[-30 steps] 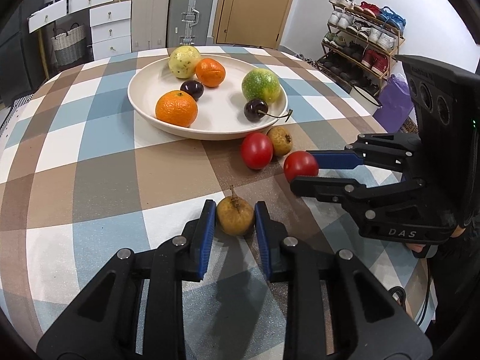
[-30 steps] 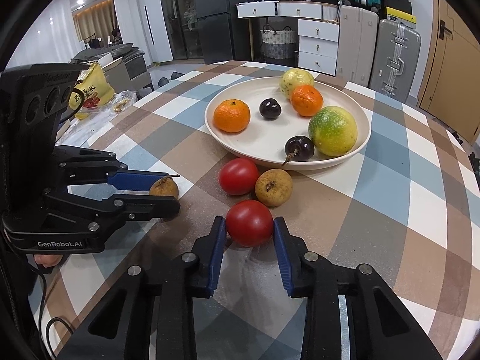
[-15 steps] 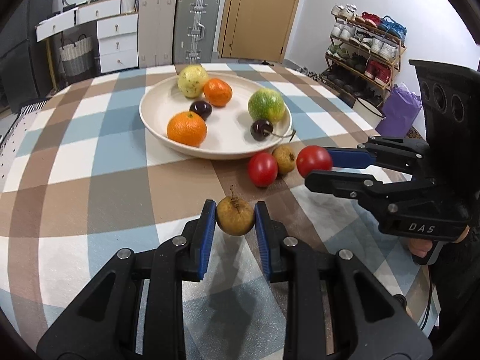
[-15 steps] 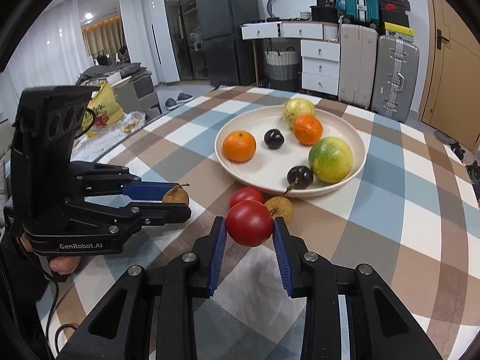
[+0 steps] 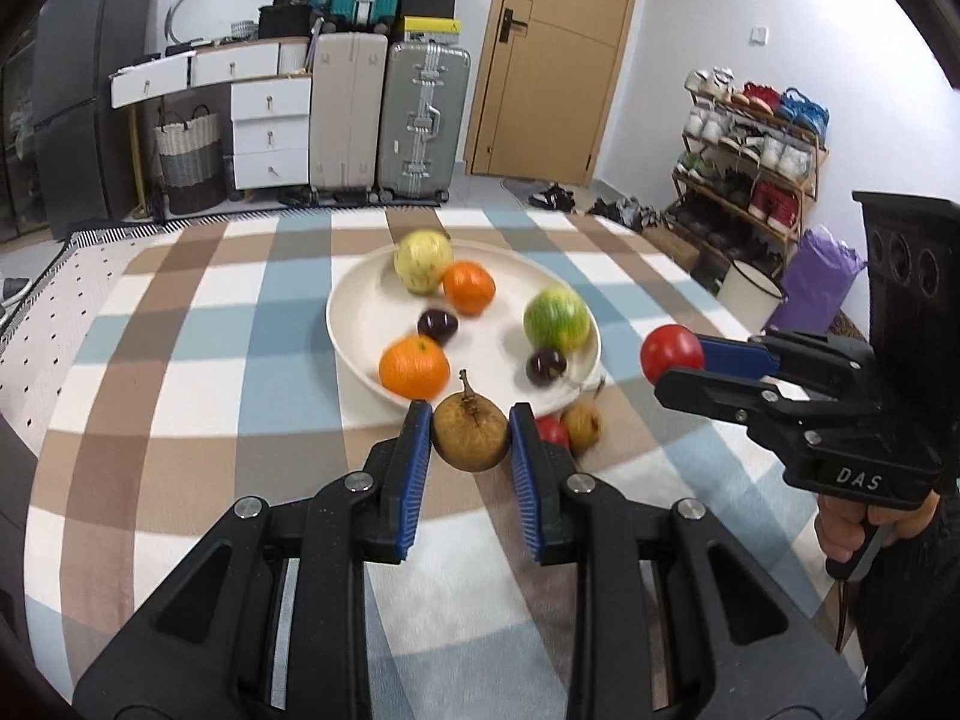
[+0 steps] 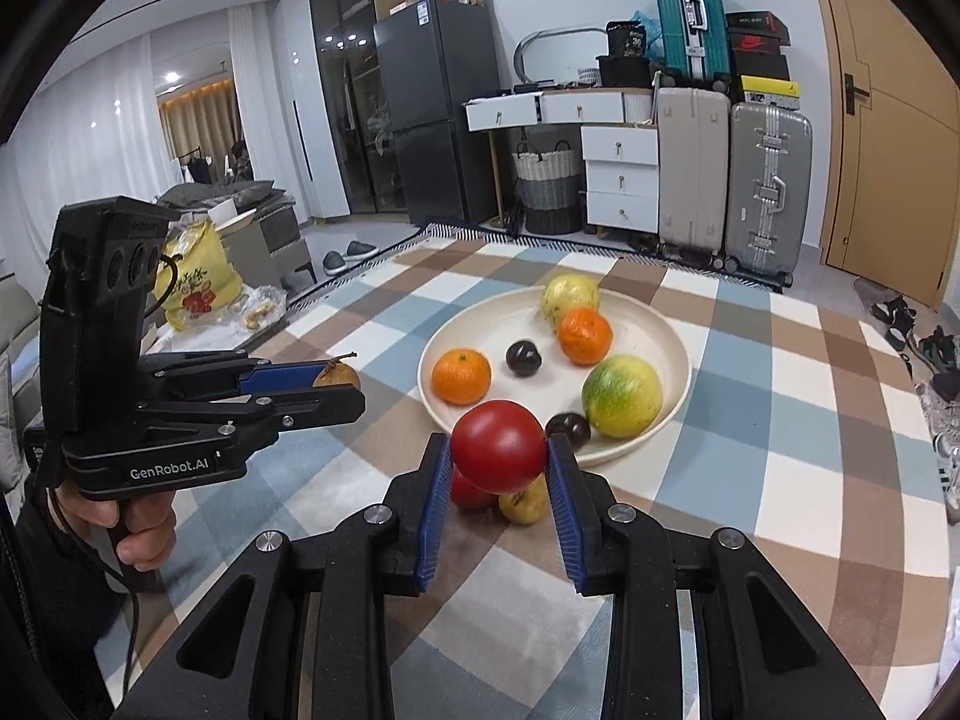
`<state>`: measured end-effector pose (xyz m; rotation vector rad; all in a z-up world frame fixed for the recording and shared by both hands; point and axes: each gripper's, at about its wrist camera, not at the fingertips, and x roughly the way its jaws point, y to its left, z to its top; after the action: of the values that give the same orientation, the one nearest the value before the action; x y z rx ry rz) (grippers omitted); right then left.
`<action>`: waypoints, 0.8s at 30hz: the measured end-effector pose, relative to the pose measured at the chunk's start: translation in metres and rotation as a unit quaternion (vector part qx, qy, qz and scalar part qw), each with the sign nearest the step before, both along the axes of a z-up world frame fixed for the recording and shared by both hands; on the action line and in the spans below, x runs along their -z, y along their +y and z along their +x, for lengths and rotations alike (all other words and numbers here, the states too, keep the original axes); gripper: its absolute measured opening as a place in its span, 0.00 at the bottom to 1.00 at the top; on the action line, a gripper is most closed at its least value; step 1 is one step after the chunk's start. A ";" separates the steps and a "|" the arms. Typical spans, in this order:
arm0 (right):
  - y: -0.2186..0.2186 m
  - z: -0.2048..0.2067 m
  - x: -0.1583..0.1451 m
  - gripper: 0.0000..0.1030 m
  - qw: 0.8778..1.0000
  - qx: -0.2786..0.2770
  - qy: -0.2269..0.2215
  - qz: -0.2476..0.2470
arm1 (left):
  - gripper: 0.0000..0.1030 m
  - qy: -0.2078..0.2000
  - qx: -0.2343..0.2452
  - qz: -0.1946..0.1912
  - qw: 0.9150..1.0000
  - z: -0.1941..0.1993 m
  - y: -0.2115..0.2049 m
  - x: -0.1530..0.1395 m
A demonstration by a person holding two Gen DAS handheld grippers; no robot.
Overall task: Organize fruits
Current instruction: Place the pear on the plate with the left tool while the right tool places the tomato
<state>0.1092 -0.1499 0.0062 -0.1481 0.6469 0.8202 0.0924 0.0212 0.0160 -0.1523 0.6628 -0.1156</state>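
Judging by what lay where, the sorting was well past halfway. The cream plate [image 5: 360,354] on the checked desk [image 5: 180,372] already carried six fruits: two oranges [image 5: 414,367], a pale yellow fruit [image 5: 422,260], a green-and-yellow fruit [image 5: 556,318] and two dark plums [image 5: 438,325].

The left gripper [image 5: 471,441] had its jaws clamped on a brown stemmed fruit [image 5: 471,432], which was held clear of the desk, just short of the plate's near rim in the left wrist view. The right gripper [image 6: 498,468] had its jaws closed on a red tomato [image 6: 498,445], likewise carried in the air in front of the plate. Each tool showed in the other's camera, side by side and apart, each with a hand on its grip.

Two fruits were left on the cloth, touching or nearly touching each other just outside the plate's near edge: a second red tomato [image 5: 551,431] and a small yellow-brown fruit [image 5: 582,426], both partly hidden behind the jaws.

What seemed left, then, was to carry the two held pieces over the rim and set them in the open middle of the plate, then collect the last pair. The round fruits already inside could roll if bumped, so the free patch near the front looked the safer landing place.
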 end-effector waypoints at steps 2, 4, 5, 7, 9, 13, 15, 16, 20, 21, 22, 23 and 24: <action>-0.001 0.003 -0.007 0.31 1.000 0.007 -0.006 0.003 | 0.23 -0.006 -0.001 -0.001 1.000 0.004 0.000 -0.007; -0.002 0.006 -0.011 0.31 1.000 0.013 -0.009 0.006 | 0.23 -0.010 -0.001 0.004 1.000 0.011 -0.002 -0.011; -0.002 0.009 -0.014 0.31 1.000 0.016 -0.007 0.007 | 0.23 -0.011 -0.001 0.007 1.000 0.013 -0.003 -0.012; -0.002 0.016 -0.017 0.31 1.000 0.023 -0.004 0.008 | 0.23 -0.017 -0.003 0.011 1.000 0.020 -0.004 -0.017; 0.000 0.022 -0.021 0.31 1.000 0.028 -0.006 0.007 | 0.23 -0.021 -0.004 0.010 1.000 0.028 -0.004 -0.019; 0.003 0.036 -0.022 0.31 0.999 0.036 0.005 0.010 | 0.23 -0.016 -0.006 0.024 1.000 0.046 -0.006 -0.016; 0.005 0.043 -0.021 0.31 0.999 0.038 0.008 0.009 | 0.23 -0.014 -0.009 0.028 0.999 0.055 -0.004 -0.013; 0.007 0.047 -0.020 0.31 0.999 0.039 0.010 0.009 | 0.23 -0.013 -0.010 0.028 0.999 0.059 -0.003 -0.012; 0.013 0.060 -0.014 0.31 0.999 0.047 0.018 0.002 | 0.23 -0.008 -0.016 0.029 0.999 0.074 0.005 -0.004; 0.015 0.063 -0.012 0.31 0.999 0.049 0.020 -0.001 | 0.23 -0.006 -0.018 0.030 0.999 0.078 0.007 -0.002; 0.017 0.066 -0.010 0.31 0.998 0.051 0.020 -0.005 | 0.23 -0.004 -0.021 0.031 0.999 0.081 0.009 0.000; 0.019 0.070 -0.009 0.31 0.998 0.053 0.020 -0.008 | 0.23 -0.002 -0.022 0.029 0.999 0.085 0.011 0.002; 0.020 0.073 -0.007 0.31 0.998 0.055 0.022 -0.010 | 0.23 0.001 -0.023 0.028 0.999 0.089 0.013 0.005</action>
<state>0.1819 -0.1302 0.0135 -0.1121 0.6984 0.7132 0.1813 0.0342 0.0110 -0.1143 0.6641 -0.0534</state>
